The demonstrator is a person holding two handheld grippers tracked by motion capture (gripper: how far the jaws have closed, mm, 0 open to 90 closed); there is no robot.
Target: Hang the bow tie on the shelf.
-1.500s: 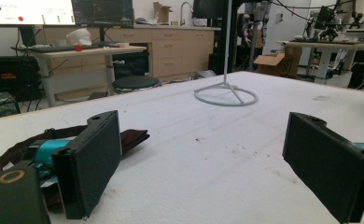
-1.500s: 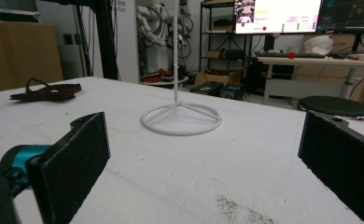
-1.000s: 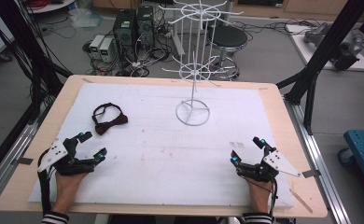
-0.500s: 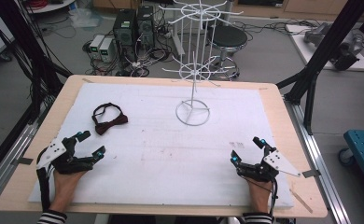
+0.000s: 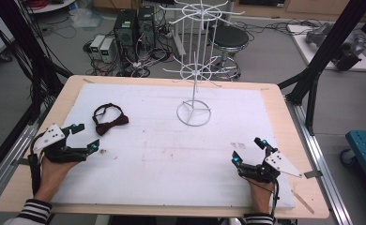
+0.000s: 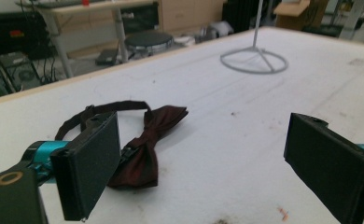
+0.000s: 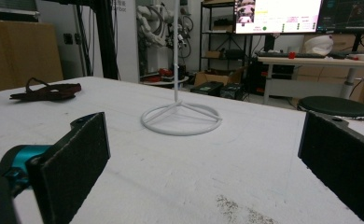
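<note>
A dark red bow tie [image 5: 110, 119] with a black strap lies flat on the white mat [image 5: 162, 154], at its left side. My left gripper [image 5: 88, 136] is open, just short of the tie and low over the mat. In the left gripper view the bow tie [image 6: 147, 140] lies beyond the wide-apart jaws of the left gripper [image 6: 208, 172], partly behind the left one. A white wire stand [image 5: 193, 112] rises at the mat's far middle. My right gripper [image 5: 248, 150] is open near the front right, with nothing between the jaws. The right gripper [image 7: 208, 168] faces the stand [image 7: 181, 119], with the bow tie [image 7: 47, 91] far off to the left.
The stand's ring base [image 6: 254, 60] sits on the mat, with thin hook arms [image 5: 195, 72] spreading out above it. The wooden table edge [image 5: 289, 117] frames the mat. Black frame posts [image 5: 312, 89], a stool [image 5: 229, 37] and computer boxes [image 5: 127, 33] stand beyond the table.
My left gripper has edged forward and a little left, closer to the bow tie. The right gripper and the tie have stayed put.
</note>
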